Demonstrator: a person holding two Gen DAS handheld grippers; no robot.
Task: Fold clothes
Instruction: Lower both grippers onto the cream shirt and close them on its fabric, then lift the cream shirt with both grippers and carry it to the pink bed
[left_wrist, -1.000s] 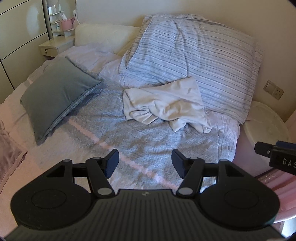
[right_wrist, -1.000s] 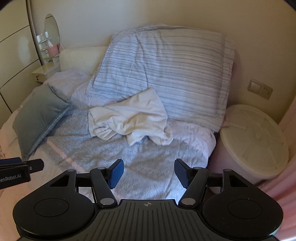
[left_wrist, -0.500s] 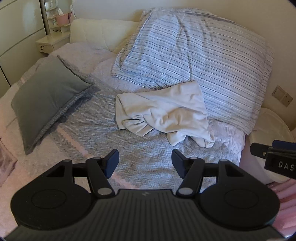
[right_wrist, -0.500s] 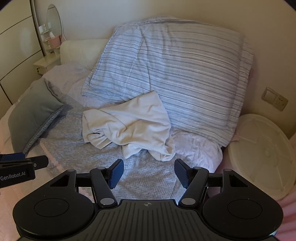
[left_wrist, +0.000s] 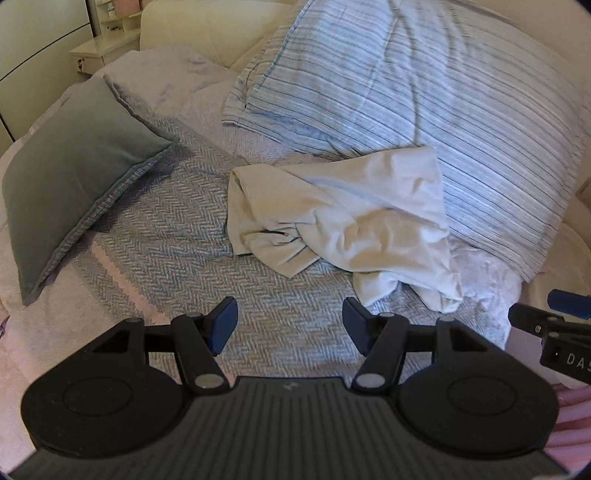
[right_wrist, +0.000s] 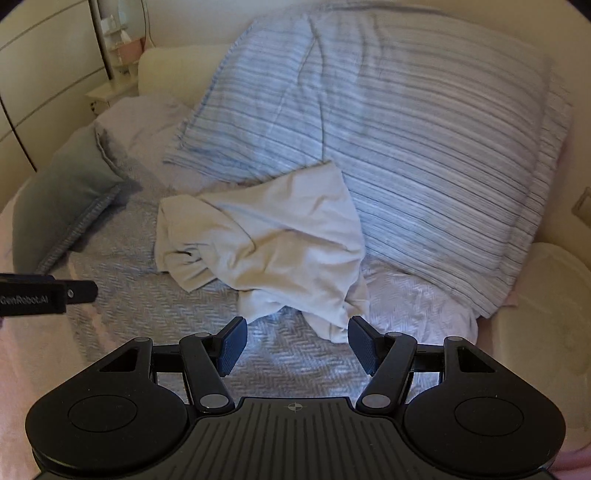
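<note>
Crumpled white garment (left_wrist: 340, 225) is lying on the grey bedspread (left_wrist: 177, 221), leaning against the striped pillow (left_wrist: 461, 122), long axis running left-right. Right gripper (right_wrist: 294, 343) is sitting nearer, its lower hem probably just ahead; left gripper (left_wrist: 290, 325) is hanging farther back. Both jaws spread, empty.

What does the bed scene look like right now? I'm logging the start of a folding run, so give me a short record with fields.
garment: crumpled white cotton garment, unfolded, lying on the bed
surface: grey herringbone bedspread
behind garment: large blue-striped pillow, garment's far edge resting against it
left of garment: grey-green square cushion, apart from it
left gripper: fingers open, empty
right gripper: fingers open, empty, just short of the garment
</note>
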